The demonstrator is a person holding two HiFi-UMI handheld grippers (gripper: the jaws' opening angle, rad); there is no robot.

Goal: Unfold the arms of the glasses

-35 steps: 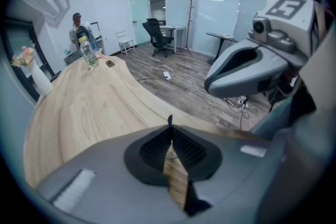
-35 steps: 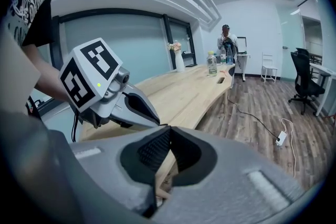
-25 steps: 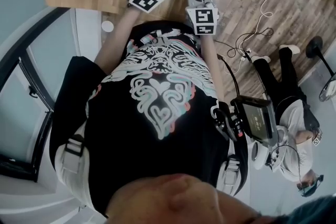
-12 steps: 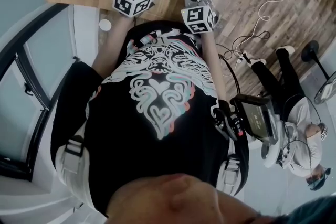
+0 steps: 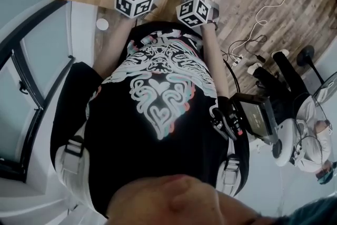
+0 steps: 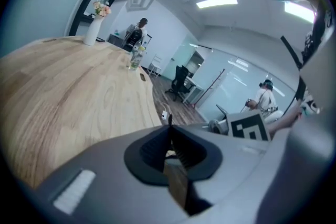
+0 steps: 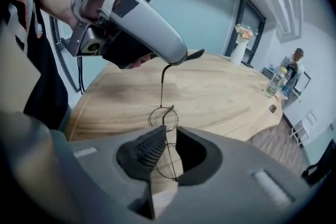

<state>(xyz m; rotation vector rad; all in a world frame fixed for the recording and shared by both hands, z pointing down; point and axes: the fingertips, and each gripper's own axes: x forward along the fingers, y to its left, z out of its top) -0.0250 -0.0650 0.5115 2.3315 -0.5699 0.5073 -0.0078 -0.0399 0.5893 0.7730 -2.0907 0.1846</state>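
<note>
Holds the glasses (image 7: 164,118) by the rim in the clamped jaws of the right gripper (image 7: 167,152), above the bench (image 7: 220,97). Pinches one arm (image 7: 161,89) by its tip in the closed jaws of the left gripper (image 7: 181,57) (mid-unfold, apparently). Needs a gentle outward swing next.

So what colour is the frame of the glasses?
Black: the glasses are thin dark wire, clearest in the right gripper view.
</note>
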